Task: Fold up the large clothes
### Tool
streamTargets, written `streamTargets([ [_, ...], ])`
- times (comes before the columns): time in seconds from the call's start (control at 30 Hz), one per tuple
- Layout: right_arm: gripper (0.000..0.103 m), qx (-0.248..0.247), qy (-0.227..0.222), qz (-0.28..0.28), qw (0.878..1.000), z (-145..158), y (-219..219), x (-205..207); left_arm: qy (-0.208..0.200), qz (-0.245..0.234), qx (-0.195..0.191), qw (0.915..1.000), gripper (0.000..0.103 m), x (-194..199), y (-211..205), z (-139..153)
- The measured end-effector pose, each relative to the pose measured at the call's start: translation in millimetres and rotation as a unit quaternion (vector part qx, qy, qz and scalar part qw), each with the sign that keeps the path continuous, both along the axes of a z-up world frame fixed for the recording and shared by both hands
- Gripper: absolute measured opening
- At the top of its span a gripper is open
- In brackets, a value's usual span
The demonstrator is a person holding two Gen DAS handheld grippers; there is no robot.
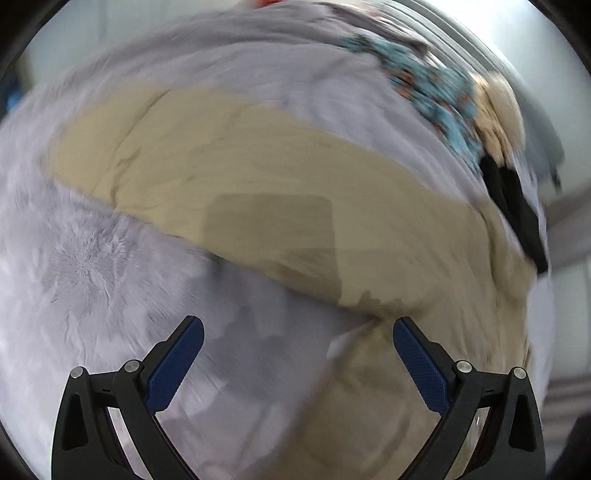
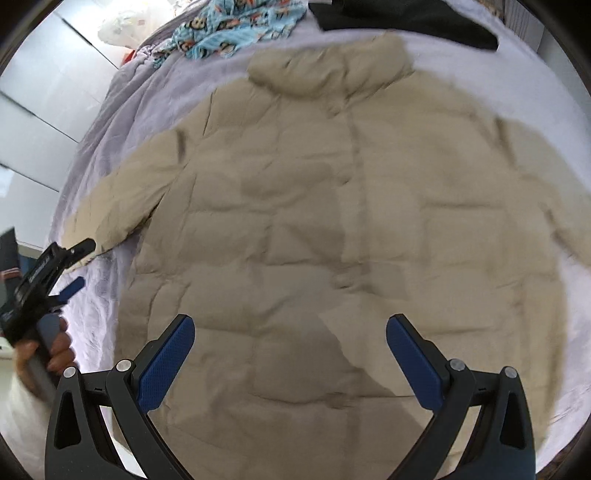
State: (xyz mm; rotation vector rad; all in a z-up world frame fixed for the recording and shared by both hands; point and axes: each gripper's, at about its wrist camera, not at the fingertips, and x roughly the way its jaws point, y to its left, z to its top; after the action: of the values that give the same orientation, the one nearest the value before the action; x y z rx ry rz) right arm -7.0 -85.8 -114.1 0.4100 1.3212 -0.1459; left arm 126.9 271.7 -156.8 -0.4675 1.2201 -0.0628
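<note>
Beige jacket [image 2: 332,229] spread flat on lilac blanket [image 2: 122,110] | blue patterned cloth [image 2: 236,29] and black garment [image 2: 406,18] beyond jacket's collar | left gripper [image 1: 297,330] apart, empty, by jacket's sleeve | right gripper [image 2: 290,328] apart, empty, over jacket's hem.

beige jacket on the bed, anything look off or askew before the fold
Nothing stands out. The beige jacket lies spread flat, front up, on the lilac blanket, collar away from the camera, both sleeves out to the sides. The left gripper sits open by one cuff; the right gripper is open above the hem.
</note>
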Motion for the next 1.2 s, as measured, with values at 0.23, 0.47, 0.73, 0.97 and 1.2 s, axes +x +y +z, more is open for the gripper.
streamTargets([
  [0.23,0.103,0.018,-0.007,0.028,0.999,-29,44,23,-0.001,0.056,-0.092,0.9942,0.103,38,52,-48],
  [0.47,0.103,0.021,-0.043,0.038,0.998,-32,55,55,-0.048,0.108,-0.065,0.9908,0.101,94,83,-40],
  [0.73,0.097,0.055,-0.096,0.015,0.994,-30,58,116,-0.077,0.067,-0.017,0.9946,0.011,132,91,-13],
  [0.97,0.013,0.16,-0.11,-0.007,0.981,-53,81,171,-0.177,-0.013,0.034,0.9836,0.011,107,66,68],
  [1.2,0.012,0.206,-0.06,0.014,0.977,-110,117,189,-0.241,-0.134,0.03,0.9606,0.011,89,-12,126],
])
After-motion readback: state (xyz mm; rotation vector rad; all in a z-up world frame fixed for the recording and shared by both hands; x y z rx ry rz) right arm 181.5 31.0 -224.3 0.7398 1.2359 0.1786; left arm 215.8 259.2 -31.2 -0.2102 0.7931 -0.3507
